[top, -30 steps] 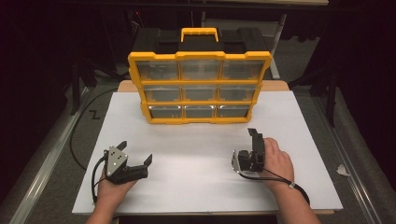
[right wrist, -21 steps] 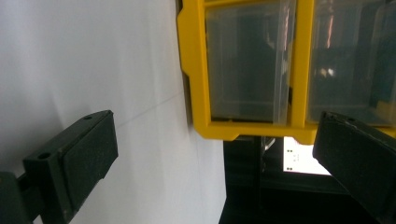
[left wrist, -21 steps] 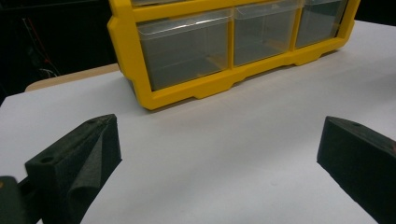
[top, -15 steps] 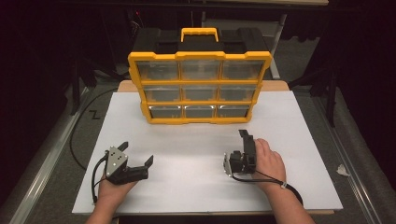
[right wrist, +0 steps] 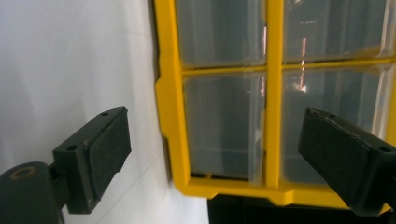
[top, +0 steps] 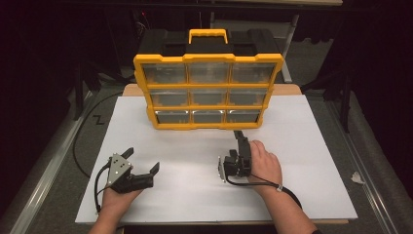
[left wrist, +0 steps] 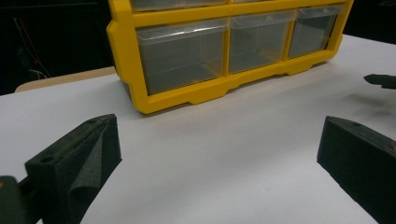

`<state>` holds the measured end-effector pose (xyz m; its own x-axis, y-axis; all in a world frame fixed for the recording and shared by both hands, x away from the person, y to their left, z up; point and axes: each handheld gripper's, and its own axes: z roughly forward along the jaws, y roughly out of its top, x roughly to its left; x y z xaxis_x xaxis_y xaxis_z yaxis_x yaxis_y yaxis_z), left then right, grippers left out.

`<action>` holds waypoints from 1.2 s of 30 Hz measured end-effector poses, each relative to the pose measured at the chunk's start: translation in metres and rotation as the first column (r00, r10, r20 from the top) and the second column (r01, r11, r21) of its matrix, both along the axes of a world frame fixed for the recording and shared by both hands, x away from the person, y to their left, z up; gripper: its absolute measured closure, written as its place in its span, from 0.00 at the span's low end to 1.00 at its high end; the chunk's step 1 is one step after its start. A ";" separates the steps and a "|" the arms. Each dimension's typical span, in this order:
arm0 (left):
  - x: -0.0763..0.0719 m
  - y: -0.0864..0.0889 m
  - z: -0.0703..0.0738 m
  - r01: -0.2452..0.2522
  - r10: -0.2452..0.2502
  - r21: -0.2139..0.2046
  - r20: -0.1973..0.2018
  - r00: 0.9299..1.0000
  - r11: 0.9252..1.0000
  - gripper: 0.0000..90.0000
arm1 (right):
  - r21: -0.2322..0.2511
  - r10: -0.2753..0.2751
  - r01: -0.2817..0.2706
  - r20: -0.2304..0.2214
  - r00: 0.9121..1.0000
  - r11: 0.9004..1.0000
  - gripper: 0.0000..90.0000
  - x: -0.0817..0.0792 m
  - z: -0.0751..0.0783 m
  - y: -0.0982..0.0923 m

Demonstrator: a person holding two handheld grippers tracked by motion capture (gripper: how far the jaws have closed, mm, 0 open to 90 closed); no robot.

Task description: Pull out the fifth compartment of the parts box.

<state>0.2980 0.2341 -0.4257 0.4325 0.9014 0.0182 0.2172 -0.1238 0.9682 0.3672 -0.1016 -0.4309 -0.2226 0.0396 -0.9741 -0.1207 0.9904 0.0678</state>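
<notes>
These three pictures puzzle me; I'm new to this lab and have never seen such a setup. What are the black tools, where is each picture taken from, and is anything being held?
A person sits at a white table and holds a hand tool in each hand: a two-jaw gripper with a trailing cable. The high view looks down from above the person's side. It shows the left gripper resting low at the left and the right gripper pointing at a yellow drawer cabinet with clear drawers, which stands upright on the table. The other two pictures come from cameras riding on the grippers, each looking out between its own black jaws toward the cabinet. The right gripper's jaws have just been closing a little, yet both pairs stand apart with nothing between them. Nothing is held.
</notes>
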 end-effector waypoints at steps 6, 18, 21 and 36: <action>-0.003 0.000 0.001 0.026 -0.025 -0.008 0.032 0.999 1.000 0.00 | 0.012 0.010 -0.010 0.034 0.999 1.000 0.17 0.006 0.005 0.013; -0.007 0.000 0.004 0.063 -0.059 -0.043 0.090 0.994 0.997 0.00 | 0.046 0.016 -0.020 0.087 0.996 0.999 0.24 0.027 0.029 0.042; -0.007 0.000 0.004 0.066 -0.062 -0.045 0.097 0.993 0.997 0.00 | 0.047 0.020 -0.024 0.103 0.994 0.999 0.26 0.030 0.036 0.047; -0.008 -0.003 0.003 0.090 -0.087 -0.028 0.098 0.991 0.996 0.00 | 0.071 0.001 -0.015 0.183 0.983 0.997 0.50 0.050 0.072 0.060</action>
